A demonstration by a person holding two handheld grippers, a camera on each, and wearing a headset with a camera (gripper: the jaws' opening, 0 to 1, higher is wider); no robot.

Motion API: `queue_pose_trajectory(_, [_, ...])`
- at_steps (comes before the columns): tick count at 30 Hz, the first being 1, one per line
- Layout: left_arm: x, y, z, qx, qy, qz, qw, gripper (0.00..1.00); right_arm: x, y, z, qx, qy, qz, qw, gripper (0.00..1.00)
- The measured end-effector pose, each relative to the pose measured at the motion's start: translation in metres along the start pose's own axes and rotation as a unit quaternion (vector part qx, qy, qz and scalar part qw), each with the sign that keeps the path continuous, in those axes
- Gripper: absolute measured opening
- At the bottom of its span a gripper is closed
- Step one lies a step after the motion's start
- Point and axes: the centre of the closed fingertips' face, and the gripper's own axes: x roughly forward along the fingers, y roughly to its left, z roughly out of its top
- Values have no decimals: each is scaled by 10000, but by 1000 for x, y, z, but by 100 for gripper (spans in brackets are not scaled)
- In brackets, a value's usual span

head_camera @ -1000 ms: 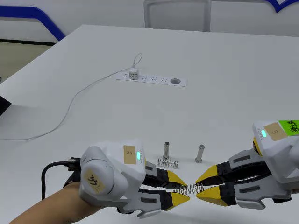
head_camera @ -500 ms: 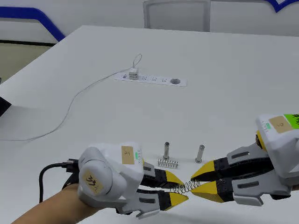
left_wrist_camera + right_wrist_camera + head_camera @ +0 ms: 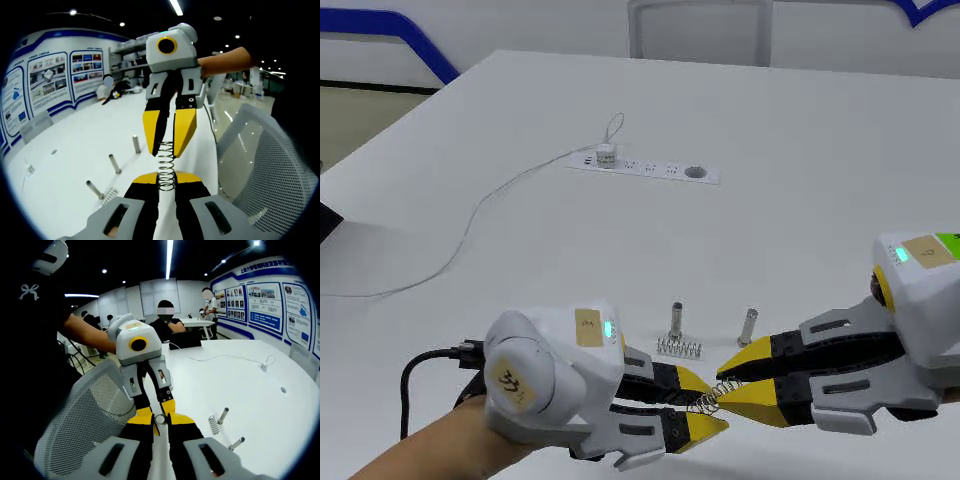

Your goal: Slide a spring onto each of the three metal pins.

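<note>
A short coil spring [image 3: 710, 399] spans the gap between my two grippers, low in the head view. My left gripper [image 3: 704, 405] is shut on its near end, and the spring [image 3: 166, 170] rises from those jaws. My right gripper [image 3: 724, 384] meets it tip to tip, with its jaws closed on the other end, which appears as a ring [image 3: 160, 419]. Two metal pins [image 3: 676, 318] [image 3: 748, 325] stand just beyond the tips. In the left gripper view, three pins [image 3: 136, 144] [image 3: 115, 163] [image 3: 93, 190] stand on the table. A second spring [image 3: 679, 348] lies by the left pin.
A white power strip [image 3: 644, 169] with a plug and a thin white cable [image 3: 470, 230] lies further back on the white table [image 3: 800, 200]. A mesh chair [image 3: 270, 165] stands at the table's near edge. A black cable [image 3: 425, 365] trails from my left gripper.
My right gripper has moved left toward the left gripper and closed its jaws over the spring's free end. The left gripper has barely moved.
</note>
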Motion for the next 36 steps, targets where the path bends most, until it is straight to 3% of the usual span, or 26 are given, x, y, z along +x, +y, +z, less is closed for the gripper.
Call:
queue_pose_trajectory(8, [3,-2,4,-30,-61,-18,10000,10,2,2,8,182,-237,-13,9996,11])
queue_pose_trajectory(17, [4,-2,3,-64,-56,-3,10000,10,4,3,9,236,-236,-27,9994,11])
queue_pose_trajectory(30, [3,3,9,-307,-242,161,9991,12,3,-2,17,163,-310,-198,9992,10])
queue_pose_trajectory(36, [-2,11,4,-452,-218,349,9981,27,3,-7,20,132,-329,-251,9991,10])
